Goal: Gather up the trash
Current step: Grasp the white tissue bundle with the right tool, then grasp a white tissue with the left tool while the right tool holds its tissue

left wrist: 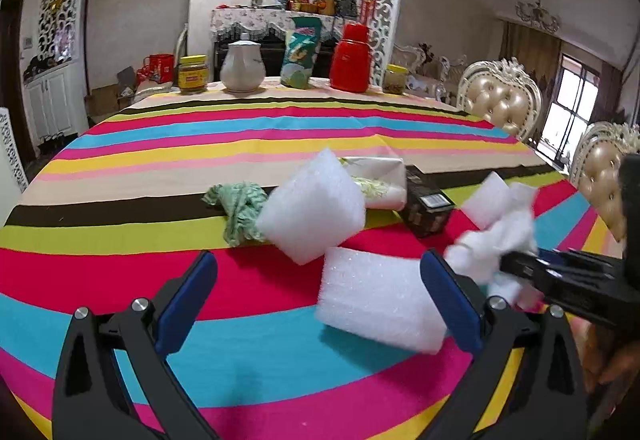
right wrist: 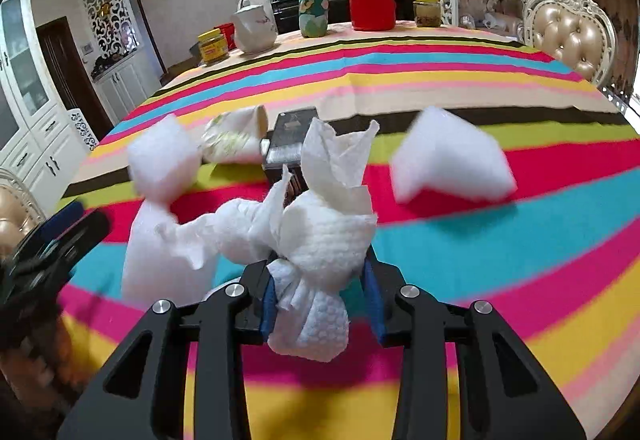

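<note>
The table (left wrist: pixel 120 280) cloth is striped red, blue, pink, yellow, green, brown and cream. Foam (left wrist: pixel 380 300) and tissue (right wrist: pixel 320 248) are white, the rag (left wrist: pixel 240 208) green-patterned, the flask (left wrist: pixel 352 58) red.

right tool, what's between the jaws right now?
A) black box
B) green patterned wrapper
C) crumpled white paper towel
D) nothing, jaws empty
C. In the right wrist view, the right tool has its blue pads pressed on a crumpled white paper towel; the green patterned wrapper and the black box lie on the striped tablecloth.
</note>
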